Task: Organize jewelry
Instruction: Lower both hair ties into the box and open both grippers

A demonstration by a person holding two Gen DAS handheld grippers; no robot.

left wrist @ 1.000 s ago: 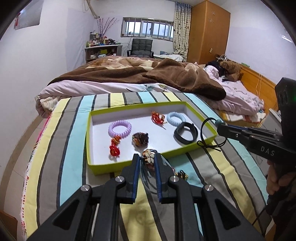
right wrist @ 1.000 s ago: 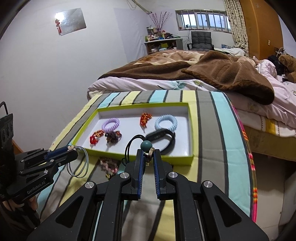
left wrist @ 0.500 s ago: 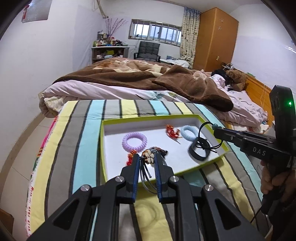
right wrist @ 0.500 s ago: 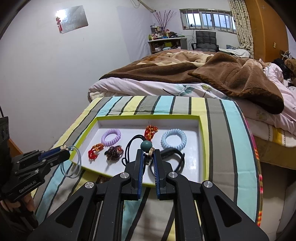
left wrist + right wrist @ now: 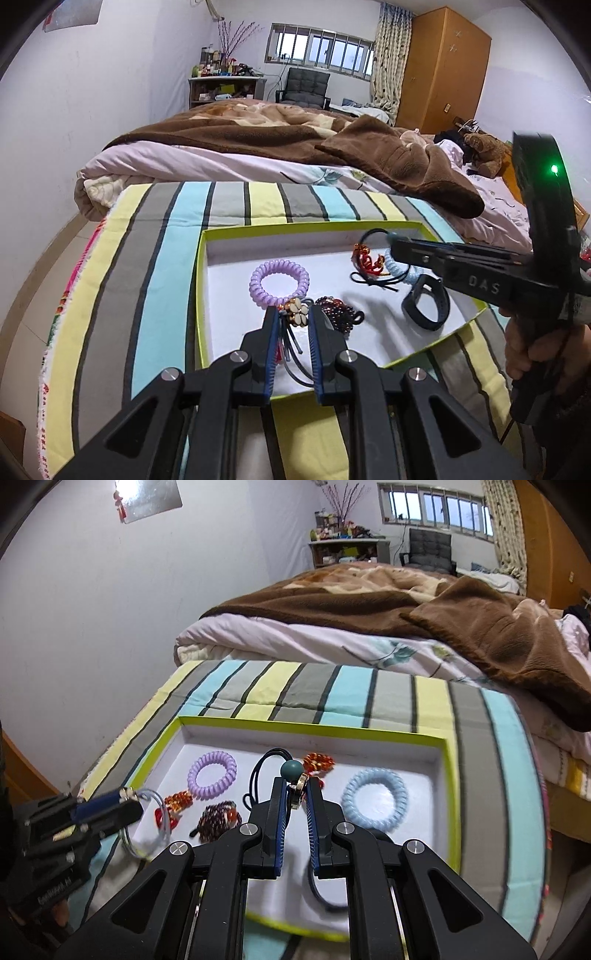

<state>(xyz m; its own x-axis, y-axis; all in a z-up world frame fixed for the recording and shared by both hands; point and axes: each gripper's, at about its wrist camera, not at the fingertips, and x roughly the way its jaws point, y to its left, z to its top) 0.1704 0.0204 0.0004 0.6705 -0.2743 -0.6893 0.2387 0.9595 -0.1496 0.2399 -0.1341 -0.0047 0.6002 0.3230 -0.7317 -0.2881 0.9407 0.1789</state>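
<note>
A green-rimmed white tray [image 5: 201, 288] [image 5: 448, 775] lies on the striped blanket. In it are a purple coil band [image 5: 279, 282] [image 5: 212, 771], a blue coil band [image 5: 375, 797], a red knot charm [image 5: 365, 258], a dark bead cluster [image 5: 338, 310] [image 5: 218, 814] and a black wristband [image 5: 424, 302]. My left gripper [image 5: 293, 317] is shut on a shell-flower piece [image 5: 297, 312] with clear cord loops, above the tray's near part. My right gripper [image 5: 295, 786] is shut on a black cord necklace with a teal bead [image 5: 290, 769], above the tray's middle.
The striped blanket [image 5: 155, 258] covers the bed's end, with floor off its left edge. A brown blanket [image 5: 295, 136] and pink quilt lie beyond the tray. A wardrobe [image 5: 443, 66] and a desk with a chair stand at the far wall.
Both grippers moved forward over the tray with their pieces. The shell-flower piece was lifted off the blanket, and the necklace now hangs over the tray's middle.
</note>
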